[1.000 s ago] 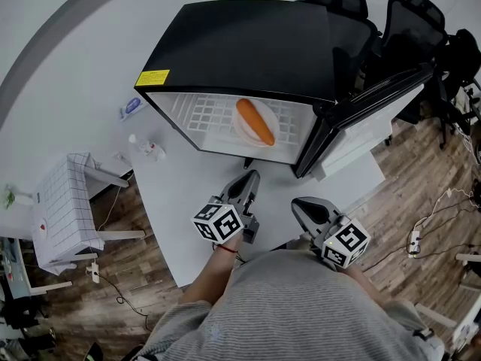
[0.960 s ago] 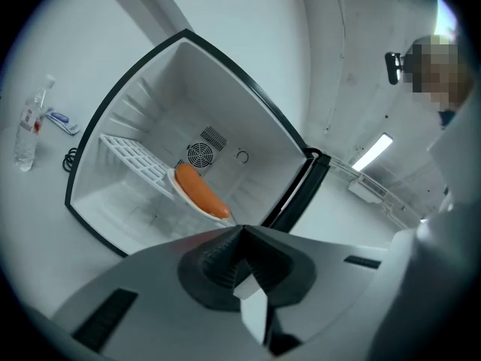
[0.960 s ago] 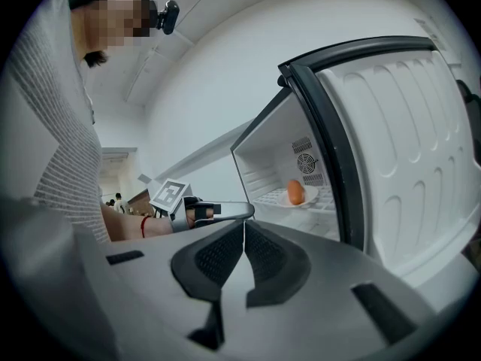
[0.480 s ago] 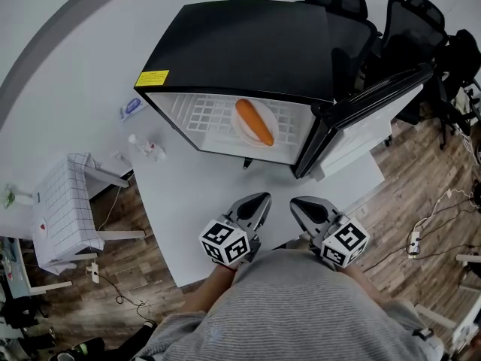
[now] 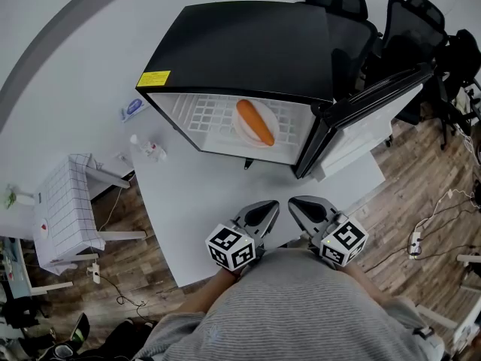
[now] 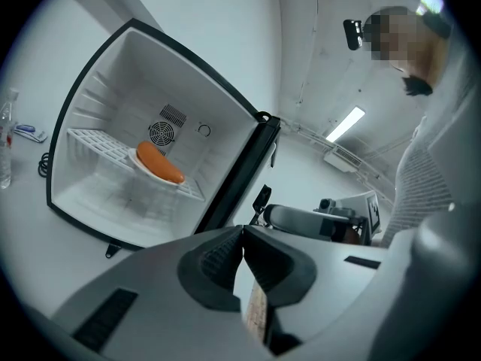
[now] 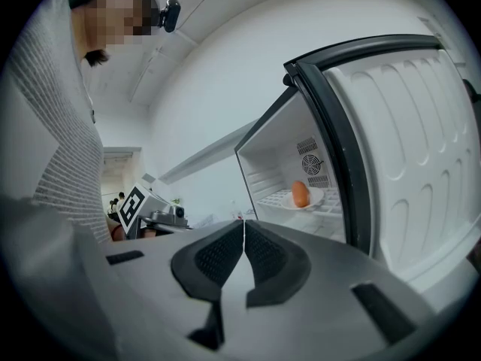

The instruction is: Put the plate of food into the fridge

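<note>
Orange food (image 5: 255, 122) lay on the white plate (image 5: 245, 135). The plate sat on the wire shelf (image 5: 199, 115) inside the black fridge (image 5: 248, 43), well ahead of both hand-held grippers and touching neither.

The fridge door (image 5: 368, 107) stood open, ahead and to the right of my right hand-held gripper (image 5: 299, 204). My left hand-held gripper (image 5: 266, 209) was held over the near edge of the desk (image 5: 195, 194), just beside the right one. Both were close to my body.

- Left hand-held gripper: jaws pressed together, with nothing held between them.
- Right hand-held gripper: jaws pressed together, with nothing held between them.

In the left gripper view, the plate appeared above and to the left of the jaws, on the shelf. In the right gripper view, it appeared above and to the right of the jaws, just inside the door's edge.
</note>
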Demonstrator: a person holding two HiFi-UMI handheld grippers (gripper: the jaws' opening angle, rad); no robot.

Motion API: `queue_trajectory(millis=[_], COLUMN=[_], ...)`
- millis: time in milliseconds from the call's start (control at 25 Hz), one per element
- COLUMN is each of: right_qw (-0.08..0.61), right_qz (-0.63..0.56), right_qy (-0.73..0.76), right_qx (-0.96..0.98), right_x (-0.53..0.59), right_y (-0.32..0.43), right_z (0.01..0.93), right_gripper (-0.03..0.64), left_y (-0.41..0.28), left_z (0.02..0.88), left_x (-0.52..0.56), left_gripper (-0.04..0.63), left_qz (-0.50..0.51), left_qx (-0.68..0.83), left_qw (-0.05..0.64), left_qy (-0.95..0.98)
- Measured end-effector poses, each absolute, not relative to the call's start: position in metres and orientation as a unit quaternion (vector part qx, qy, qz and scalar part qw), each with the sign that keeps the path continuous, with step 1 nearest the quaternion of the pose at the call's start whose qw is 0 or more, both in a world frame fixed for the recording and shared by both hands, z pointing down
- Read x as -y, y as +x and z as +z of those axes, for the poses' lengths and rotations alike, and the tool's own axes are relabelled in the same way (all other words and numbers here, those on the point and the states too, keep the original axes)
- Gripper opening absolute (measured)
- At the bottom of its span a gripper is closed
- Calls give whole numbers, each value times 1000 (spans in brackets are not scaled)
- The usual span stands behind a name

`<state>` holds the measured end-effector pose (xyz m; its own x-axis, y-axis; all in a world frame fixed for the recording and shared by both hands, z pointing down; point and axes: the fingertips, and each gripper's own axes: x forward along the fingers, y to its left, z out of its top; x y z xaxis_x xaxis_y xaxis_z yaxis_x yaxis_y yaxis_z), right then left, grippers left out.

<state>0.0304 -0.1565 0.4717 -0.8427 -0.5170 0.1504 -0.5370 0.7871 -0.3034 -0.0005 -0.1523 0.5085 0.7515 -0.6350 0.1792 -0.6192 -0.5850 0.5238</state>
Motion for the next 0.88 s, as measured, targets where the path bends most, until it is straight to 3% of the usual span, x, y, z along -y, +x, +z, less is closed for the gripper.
queue_trajectory(millis=[880], right_qw=[57], right_qz=[156], right_qy=[258], right_qx=[952], right_x=[146], right_y=[18], right_z=[480], right_gripper=[14], left_y=[11], left_z=[506], left_x=[151], left_gripper=[11], left_qz=[1], left_qx=[322], left_qw=[276], left_qy=[906])
